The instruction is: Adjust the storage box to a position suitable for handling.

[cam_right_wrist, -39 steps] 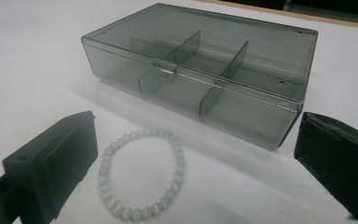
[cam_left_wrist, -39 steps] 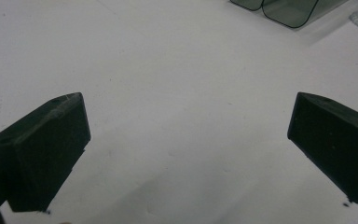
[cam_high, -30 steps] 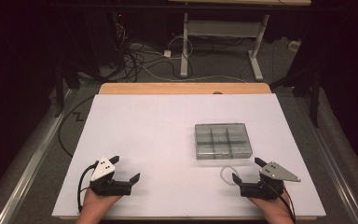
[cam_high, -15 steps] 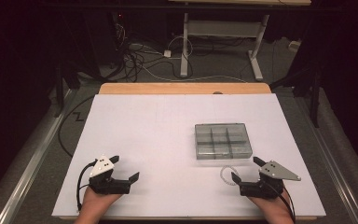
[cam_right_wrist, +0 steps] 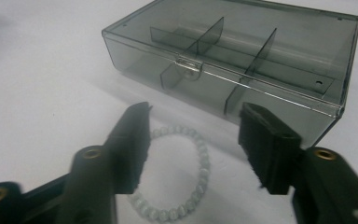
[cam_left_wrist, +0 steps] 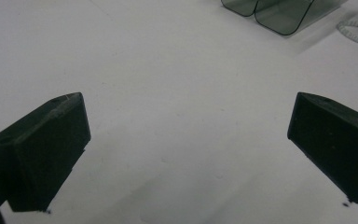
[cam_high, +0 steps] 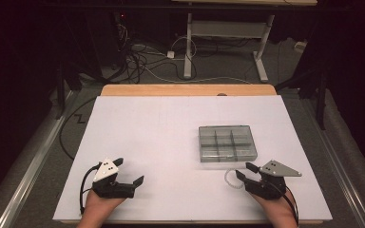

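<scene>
As the right claw is closing half-open around a light, limp, slippery bead bracelet lying at the clear box's six o'clock, one strand looks the surest hold.

In the right gripper view, the near arc of the bead bracelet is hidden behind the left jaw and cut off by the bottom edge. In the left gripper view, the compartment box is cropped at the top edge.
</scene>
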A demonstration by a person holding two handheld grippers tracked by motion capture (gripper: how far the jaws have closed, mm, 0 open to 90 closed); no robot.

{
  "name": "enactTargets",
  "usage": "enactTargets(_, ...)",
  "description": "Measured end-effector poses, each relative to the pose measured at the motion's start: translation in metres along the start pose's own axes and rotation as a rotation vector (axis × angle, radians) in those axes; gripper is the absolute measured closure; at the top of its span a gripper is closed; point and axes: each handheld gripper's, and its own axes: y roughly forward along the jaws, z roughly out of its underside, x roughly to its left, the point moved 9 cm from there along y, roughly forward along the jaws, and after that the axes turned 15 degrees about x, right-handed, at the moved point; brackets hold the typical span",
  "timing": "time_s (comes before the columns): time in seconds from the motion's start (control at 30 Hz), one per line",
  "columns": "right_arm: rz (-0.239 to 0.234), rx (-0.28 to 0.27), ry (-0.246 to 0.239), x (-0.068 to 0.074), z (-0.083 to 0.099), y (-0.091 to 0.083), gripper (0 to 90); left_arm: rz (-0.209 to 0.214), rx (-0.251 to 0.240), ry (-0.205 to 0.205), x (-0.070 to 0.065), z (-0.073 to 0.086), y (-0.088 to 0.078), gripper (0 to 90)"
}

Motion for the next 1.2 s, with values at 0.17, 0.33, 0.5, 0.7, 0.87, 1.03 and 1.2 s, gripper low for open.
enactTargets(0.17,-0.013,0.046,0.01,-0.003,0.003,0.006,63.5,0.009,-0.024,0.002,-0.002,-0.002,-0.001,0.0)
enactTargets(0.33,-0.018,0.103,0.018,-0.006,0.007,0.013,70.7,0.026,-0.015,-0.012,-0.002,-0.002,0.0,0.0)
enactTargets(0.5,-0.021,0.153,0.021,-0.007,0.011,0.02,74.2,0.029,-0.013,-0.01,-0.003,-0.002,0.001,0.0)
enactTargets(0.7,-0.01,0.182,0.017,-0.008,0.014,0.024,76.8,0.031,-0.003,0.007,-0.004,-0.002,0.002,0.3)
enactTargets(0.87,0.032,0.205,-0.021,-0.007,0.014,0.024,85.4,0.03,0.008,0.0,-0.003,0.0,0.004,0.2)
enactTargets(1.03,0.035,0.21,-0.041,-0.006,0.014,0.022,85.9,0.03,0.007,-0.001,-0.004,0.001,0.004,0.1)
enactTargets(1.2,0.023,0.207,-0.026,-0.005,0.02,0.017,85.9,0.028,-0.004,0.003,-0.003,0.001,0.003,0.0)
